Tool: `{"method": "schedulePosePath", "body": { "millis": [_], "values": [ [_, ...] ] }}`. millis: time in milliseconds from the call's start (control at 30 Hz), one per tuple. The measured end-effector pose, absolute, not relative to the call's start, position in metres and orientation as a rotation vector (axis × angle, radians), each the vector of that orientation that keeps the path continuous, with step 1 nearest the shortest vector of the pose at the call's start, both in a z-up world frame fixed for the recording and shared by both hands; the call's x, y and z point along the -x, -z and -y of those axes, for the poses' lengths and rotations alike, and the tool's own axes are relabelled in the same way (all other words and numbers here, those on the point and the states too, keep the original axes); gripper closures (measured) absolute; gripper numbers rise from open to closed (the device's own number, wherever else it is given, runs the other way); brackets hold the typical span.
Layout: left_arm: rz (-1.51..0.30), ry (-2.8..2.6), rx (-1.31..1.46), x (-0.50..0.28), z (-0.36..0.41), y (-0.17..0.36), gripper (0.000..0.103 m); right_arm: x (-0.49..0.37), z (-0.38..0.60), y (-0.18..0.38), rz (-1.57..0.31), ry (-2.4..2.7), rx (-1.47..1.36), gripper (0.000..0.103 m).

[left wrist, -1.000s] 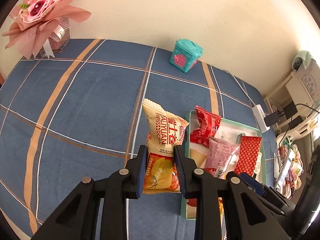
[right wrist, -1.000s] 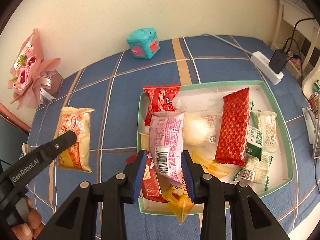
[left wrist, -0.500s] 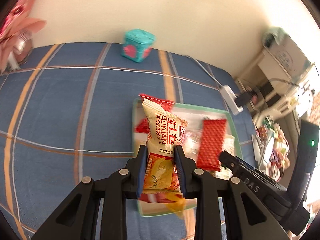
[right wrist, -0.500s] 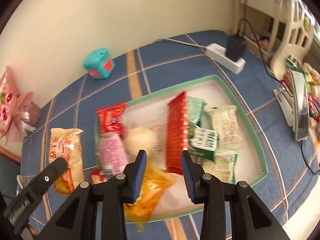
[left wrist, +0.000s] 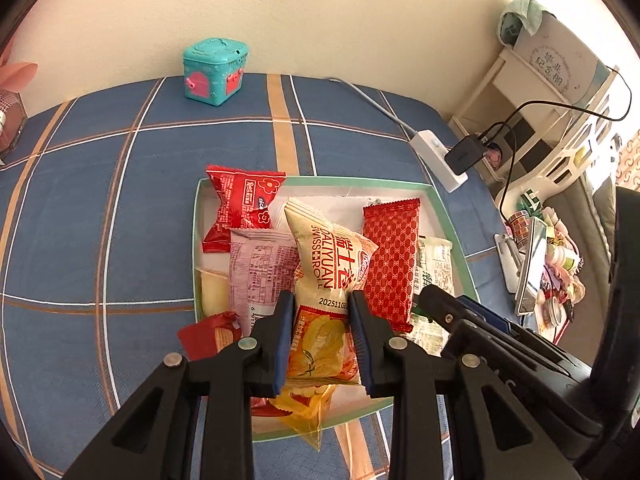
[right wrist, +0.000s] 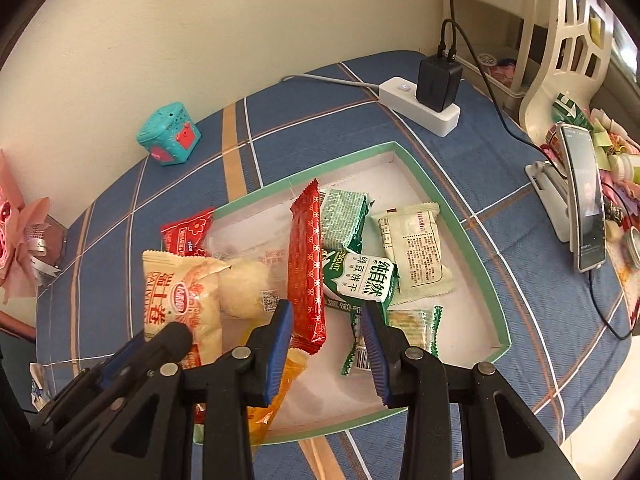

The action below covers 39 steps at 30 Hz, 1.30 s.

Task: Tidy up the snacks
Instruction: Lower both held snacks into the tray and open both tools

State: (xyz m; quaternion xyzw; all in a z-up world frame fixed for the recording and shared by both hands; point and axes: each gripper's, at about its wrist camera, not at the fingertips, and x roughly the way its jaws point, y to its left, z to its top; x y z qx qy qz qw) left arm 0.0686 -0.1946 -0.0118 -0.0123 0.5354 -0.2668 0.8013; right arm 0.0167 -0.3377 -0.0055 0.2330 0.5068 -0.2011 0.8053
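Both wrist views look steeply down, sharing the tray point(left wrist: 448, 220).

The pink bouquet point(right wrist: 16, 236) is cut by the left edge — the yellow packet point(left wrist: 308, 412) lies half hidden under the Swiss roll bag point(left wrist: 332, 264).

Bright, even indoor light in 2 sharp fisheye views

Soft daylight seems to enter from the right, where the edge blows out pale; the cream wall point(left wrist: 320, 20) is evenly lit. Shadows are faint. Straight lines on the blue checked cloth point(right wrist: 520, 216) bow strongly, corners vignette black, and no motion blur shows.
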Motion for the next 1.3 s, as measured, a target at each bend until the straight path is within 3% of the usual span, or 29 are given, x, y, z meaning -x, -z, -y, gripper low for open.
{"method": "schedulePosePath", "body": {
  "millis": [800,1300],
  "values": [
    [-1.097,0.548,0.033,-0.065,0.187,-0.006,0.074,-0.016,0.337,0.008,-1.089,0.422,-0.506,0.064],
    [-1.071,0.219,0.029,-0.095,0.108,-0.007,0.074,-0.019,0.333,0.006,-1.091,0.401,-0.496,0.065]
  ]
}}
